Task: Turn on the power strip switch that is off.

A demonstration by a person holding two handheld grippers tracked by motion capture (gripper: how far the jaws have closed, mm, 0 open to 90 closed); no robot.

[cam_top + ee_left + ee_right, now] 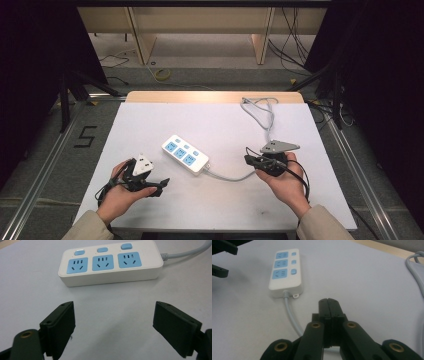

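Note:
A white power strip point(185, 154) with three blue sockets lies flat near the middle of the table. In the left gripper view the strip point(110, 263) sits just beyond my left gripper point(113, 313), whose jaws stand wide apart with nothing between them. That left gripper point(160, 186) rests at the table's front left, pointing right towards the strip. My right gripper point(247, 159) is to the right of the strip, pointing left at it. In the right gripper view its jaws point(329, 302) are pressed together and empty, with the strip point(285, 272) ahead on the left.
The strip's grey cable point(235, 176) curves from its near end past the right gripper to a loose coil point(260, 107) at the back right of the white table point(225, 205). A wooden edge point(215, 96) runs along the far side, with floor and cables beyond it.

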